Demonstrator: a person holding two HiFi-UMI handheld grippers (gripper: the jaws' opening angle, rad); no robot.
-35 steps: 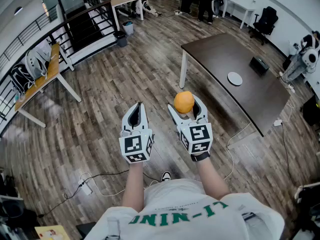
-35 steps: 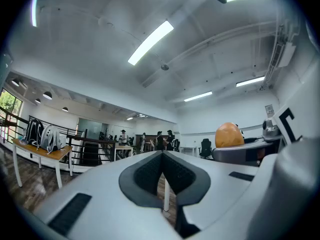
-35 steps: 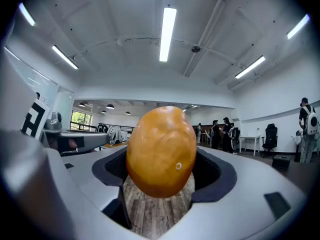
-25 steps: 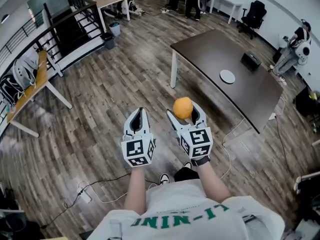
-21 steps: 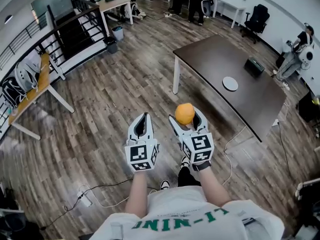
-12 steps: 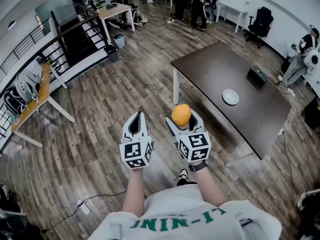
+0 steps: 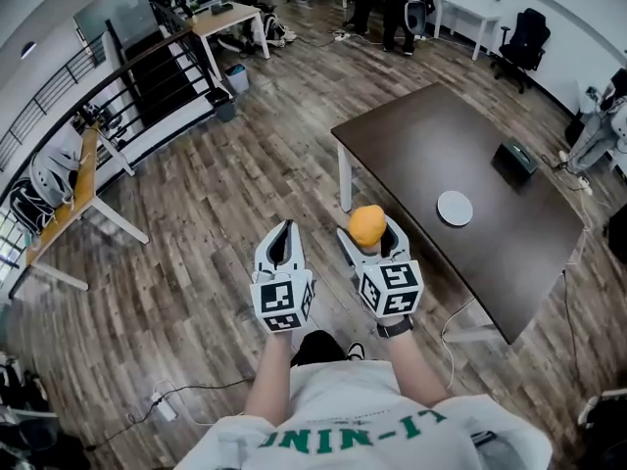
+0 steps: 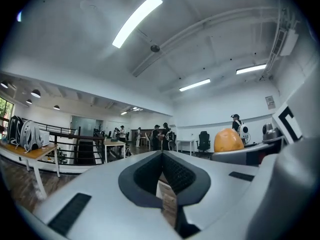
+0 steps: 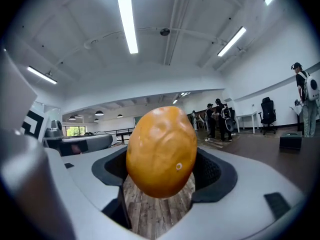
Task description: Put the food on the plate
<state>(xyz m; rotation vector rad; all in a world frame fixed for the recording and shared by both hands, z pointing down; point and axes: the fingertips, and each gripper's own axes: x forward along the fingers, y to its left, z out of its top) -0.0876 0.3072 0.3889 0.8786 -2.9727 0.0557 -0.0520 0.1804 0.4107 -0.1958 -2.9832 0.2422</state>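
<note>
Round orange fruit (image 7: 367, 225) sits clamped in right gripper (image 7: 368, 233); best carried level to small white round plate (image 7: 455, 208) ahead-right, released low.

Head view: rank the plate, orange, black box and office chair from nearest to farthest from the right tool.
1. Orange, held in the right tool.
2. Plate, on the table, right.
3. Black box, beyond the plate.
4. Office chair, far across the room.
</note>
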